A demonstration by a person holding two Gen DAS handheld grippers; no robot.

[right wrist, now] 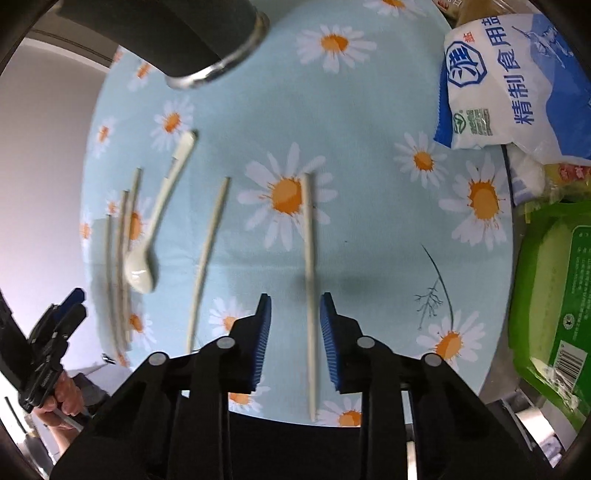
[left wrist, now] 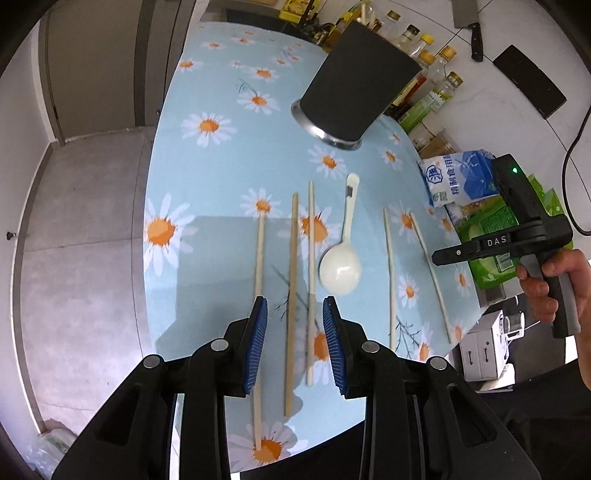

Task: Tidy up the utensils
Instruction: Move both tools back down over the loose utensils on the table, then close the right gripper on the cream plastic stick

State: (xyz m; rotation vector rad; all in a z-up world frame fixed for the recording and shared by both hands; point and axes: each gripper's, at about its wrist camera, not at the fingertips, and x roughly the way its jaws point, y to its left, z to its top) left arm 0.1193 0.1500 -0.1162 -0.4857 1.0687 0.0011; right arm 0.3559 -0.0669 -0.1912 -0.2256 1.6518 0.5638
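Several pale chopsticks and a white spoon (left wrist: 341, 264) lie on the daisy-print tablecloth (left wrist: 221, 166). A black utensil holder (left wrist: 356, 85) with a steel rim stands at the far side. My left gripper (left wrist: 294, 314) is open above two chopsticks (left wrist: 291, 295) that run between its blue pads. My right gripper (right wrist: 294, 312) is open over a single chopstick (right wrist: 309, 258) that lies between its pads. The spoon (right wrist: 147, 258) and the holder (right wrist: 173, 33) also show in the right wrist view. The right gripper's body (left wrist: 517, 229) shows at the right of the left wrist view.
A blue and white salt bag (right wrist: 509, 85) and green packets (right wrist: 550, 295) lie along the table's right edge. Bottles (left wrist: 428, 74) stand behind the holder. A cleaver (left wrist: 467, 22) hangs on the wall. Grey floor (left wrist: 81, 240) lies left of the table.
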